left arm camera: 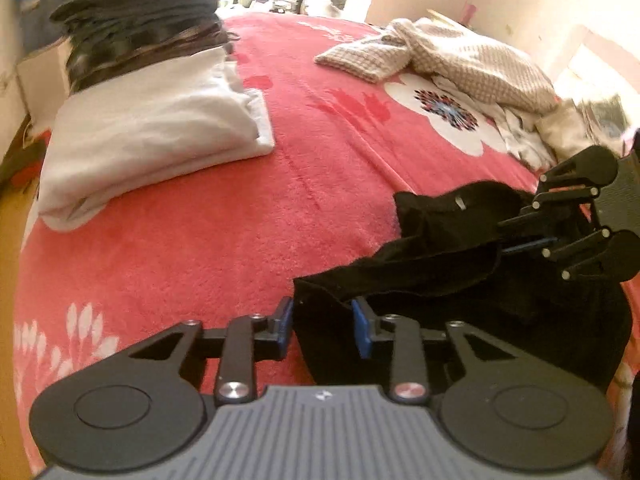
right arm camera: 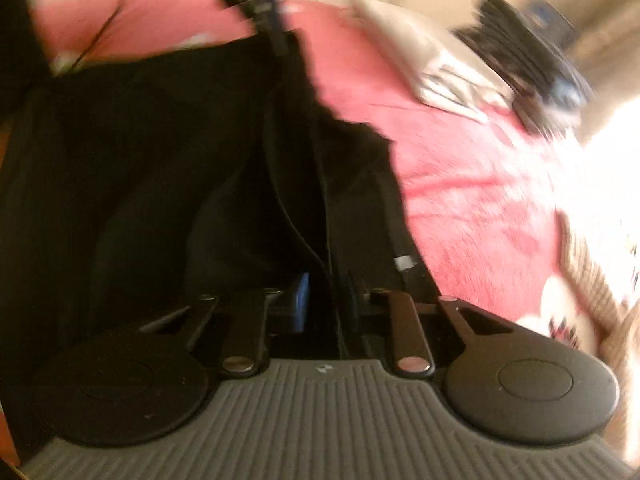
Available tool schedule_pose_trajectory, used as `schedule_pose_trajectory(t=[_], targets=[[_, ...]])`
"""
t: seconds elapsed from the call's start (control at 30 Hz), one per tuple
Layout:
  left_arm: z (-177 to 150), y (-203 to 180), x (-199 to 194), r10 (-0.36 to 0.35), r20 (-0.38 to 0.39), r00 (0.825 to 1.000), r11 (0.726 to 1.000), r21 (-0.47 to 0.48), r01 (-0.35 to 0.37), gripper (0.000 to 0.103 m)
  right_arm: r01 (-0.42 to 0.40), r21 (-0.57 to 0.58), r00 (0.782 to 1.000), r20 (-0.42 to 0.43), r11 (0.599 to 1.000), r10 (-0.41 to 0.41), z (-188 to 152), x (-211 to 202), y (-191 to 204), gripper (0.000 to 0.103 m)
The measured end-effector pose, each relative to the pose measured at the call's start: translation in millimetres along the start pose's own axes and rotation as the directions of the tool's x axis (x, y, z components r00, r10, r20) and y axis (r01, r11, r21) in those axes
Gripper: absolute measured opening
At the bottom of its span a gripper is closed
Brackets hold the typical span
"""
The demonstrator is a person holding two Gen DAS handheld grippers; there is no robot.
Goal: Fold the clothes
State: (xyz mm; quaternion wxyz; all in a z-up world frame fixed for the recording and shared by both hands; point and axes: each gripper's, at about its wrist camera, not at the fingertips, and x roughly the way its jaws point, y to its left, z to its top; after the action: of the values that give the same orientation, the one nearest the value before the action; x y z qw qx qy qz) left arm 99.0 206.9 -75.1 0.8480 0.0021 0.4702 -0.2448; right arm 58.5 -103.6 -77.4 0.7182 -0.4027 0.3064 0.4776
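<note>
Pink floral blanket (left arm camera: 224, 216) covers the bed. On it, well left of the black garment (left arm camera: 460, 280), a folded white stack (left arm camera: 152, 132) with dark clothes on top. Black garment lies crumpled at the blanket's near right. Left gripper (left arm camera: 323, 320): pads straddle the garment's corner, not visibly pressing. Right gripper (right arm camera: 326, 292): clamped on a garment fold.

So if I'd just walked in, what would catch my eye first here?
Probably the bright pink floral blanket covering the bed, with a black garment bunched at its near edge between the two tools. The left tool has the cloth's corner between its blue pads, while the right tool comes in from the right side. Behind them, a neat stack of folded clothes sits far left and an unfolded checked pile far right.
</note>
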Motion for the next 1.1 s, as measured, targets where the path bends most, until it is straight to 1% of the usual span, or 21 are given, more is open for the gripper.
schedule_pose_trajectory(t=[0.07, 0.13, 0.2, 0.23, 0.3, 0.4, 0.5, 0.57, 0.6, 0.63, 0.7, 0.73, 0.8, 0.9, 1.03, 1.1], targets=[[-0.4, 5.6, 2.1, -0.009, -0.007, 1.0, 0.999, -0.046, 0.009, 0.03, -0.001, 0.152, 1.0, 0.02, 0.988, -0.002, -3.2, -0.4, -18.4, 0.018], [-1.0, 10.1, 3.0, -0.026, -0.017, 1.0, 0.996, -0.085, 0.024, 0.032, -0.005, 0.279, 0.999, 0.037, 0.96, -0.005, -8.7, -0.6, -35.4, 0.018], [-1.1, 11.1, 1.5, -0.033, -0.019, 0.999, 0.995, -0.091, 0.031, 0.034, -0.026, 0.326, 0.998, 0.066, 0.945, 0.005, -14.4, -5.9, -42.7, 0.019], [-1.2, 10.5, 0.4, -0.036, -0.017, 0.999, 0.996, -0.086, 0.035, 0.037, -0.041, 0.337, 0.997, 0.082, 0.94, 0.014, -16.9, -9.5, -44.6, 0.019], [-1.3, 8.4, -1.7, -0.045, -0.014, 0.999, 0.996, -0.072, 0.044, 0.039, -0.085, 0.318, 0.993, 0.11, 0.944, 0.052, -19.3, -17.2, -42.5, 0.02], [-1.7, 3.9, -3.0, -0.038, -0.006, 0.999, 0.998, -0.043, 0.038, 0.038, -0.125, 0.267, 0.987, 0.128, 0.956, 0.093, -18.9, -22.7, -33.5, 0.023], [-1.6, 0.5, -3.3, -0.024, 0.004, 1.0, 0.999, -0.022, 0.024, 0.035, -0.132, 0.202, 0.988, 0.103, 0.971, 0.113, -16.6, -16.7, -23.5, 0.024], [-1.4, -1.5, -4.6, -0.017, 0.016, 1.0, 1.0, -0.011, 0.018, 0.03, -0.128, 0.167, 0.99, 0.083, 0.978, 0.116, -13.6, -11.3, -19.2, 0.024], [-1.5, -2.6, -5.8, -0.02, 0.025, 0.999, 1.0, -0.005, 0.02, 0.026, -0.135, 0.164, 0.989, 0.081, 0.977, 0.124, -11.8, -8.6, -20.9, 0.024], [-1.6, -3.6, -7.4, -0.024, 0.033, 0.999, 1.0, 0.002, 0.024, 0.02, -0.142, 0.169, 0.988, 0.081, 0.975, 0.13, -11.0, -6.5, -22.5, 0.024], [-1.9, -5.9, -10.4, -0.031, 0.045, 0.998, 0.999, 0.019, 0.03, 0.013, -0.16, 0.185, 0.986, 0.084, 0.97, 0.147, -10.0, -2.1, -25.5, 0.024], [-2.5, -7.4, -12.8, -0.034, 0.053, 0.998, 0.999, 0.03, 0.033, 0.011, -0.169, 0.193, 0.984, 0.086, 0.967, 0.155, -9.6, -0.4, -27.1, 0.023], [-3.9, -10.4, -18.2, -0.036, 0.072, 0.997, 0.998, 0.05, 0.033, 0.009, -0.168, 0.192, 0.984, 0.09, 0.967, 0.154, -8.7, 1.5, -28.4, 0.021], [-6.5, -14.7, -29.6, -0.035, 0.11, 0.993, 0.998, 0.061, 0.029, 0.008, -0.162, 0.18, 0.984, 0.102, 0.97, 0.146, -8.0, 0.5, -27.4, 0.014], [-10.0, -20.1, -47.6, -0.031, 0.156, 0.987, 0.997, 0.068, 0.021, 0.007, -0.165, 0.173, 0.983, 0.107, 0.971, 0.148, -8.7, -3.0, -26.6, 0.014], [-11.0, -21.3, -53.8, -0.028, 0.166, 0.986, 0.998, 0.061, 0.018, 0.007, -0.169, 0.175, 0.983, 0.1, 0.97, 0.153, -9.1, -0.6, -27.5, 0.016]])
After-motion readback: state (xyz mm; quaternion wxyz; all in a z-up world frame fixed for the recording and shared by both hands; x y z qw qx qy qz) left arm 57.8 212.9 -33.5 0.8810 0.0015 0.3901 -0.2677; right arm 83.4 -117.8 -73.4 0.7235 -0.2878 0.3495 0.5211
